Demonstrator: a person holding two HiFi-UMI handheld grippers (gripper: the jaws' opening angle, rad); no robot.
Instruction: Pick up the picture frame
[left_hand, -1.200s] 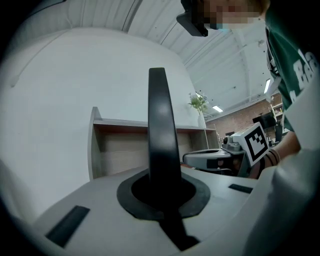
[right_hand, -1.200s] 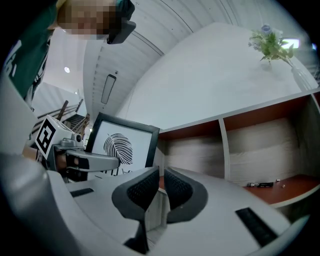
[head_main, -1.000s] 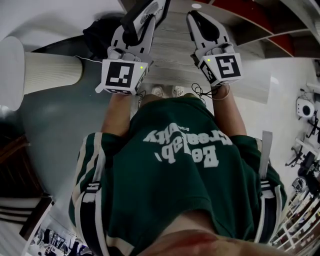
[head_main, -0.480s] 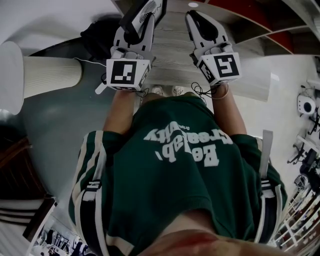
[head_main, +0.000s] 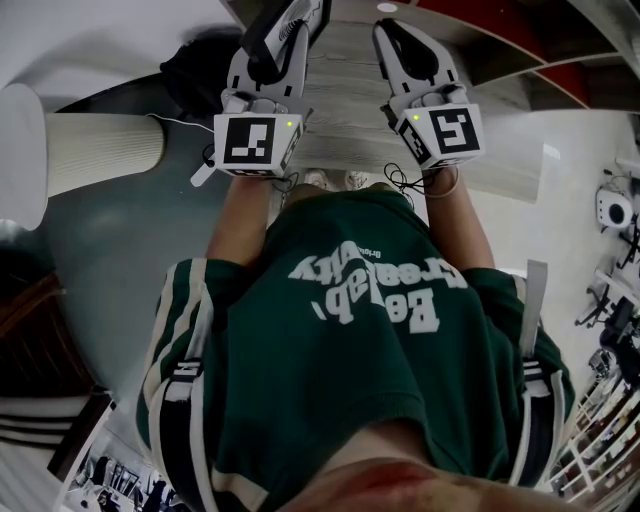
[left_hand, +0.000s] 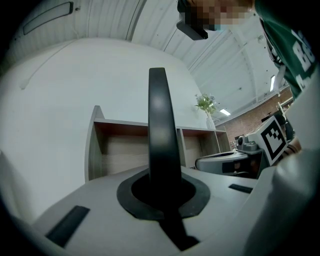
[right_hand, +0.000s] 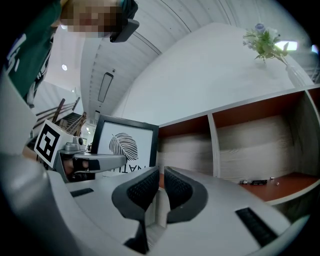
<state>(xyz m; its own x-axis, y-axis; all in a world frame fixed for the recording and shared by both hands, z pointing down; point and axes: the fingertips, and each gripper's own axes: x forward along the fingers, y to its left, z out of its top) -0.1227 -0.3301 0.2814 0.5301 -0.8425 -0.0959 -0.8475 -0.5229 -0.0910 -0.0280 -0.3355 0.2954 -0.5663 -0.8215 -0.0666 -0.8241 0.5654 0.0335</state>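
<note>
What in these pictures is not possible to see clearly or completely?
- The picture frame, right gripper view: the left gripper crosses it, and the right gripper hides its lower edge and part of the printed word.
- The small dark items on the shelf, right gripper view: too small to identify.
- Left gripper view: the picture frame does not show at all.

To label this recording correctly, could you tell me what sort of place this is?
Probably an indoor room staged like a home: a wooden shelf unit, a picture frame with a leaf print, and a vase of flowers on top.
</note>
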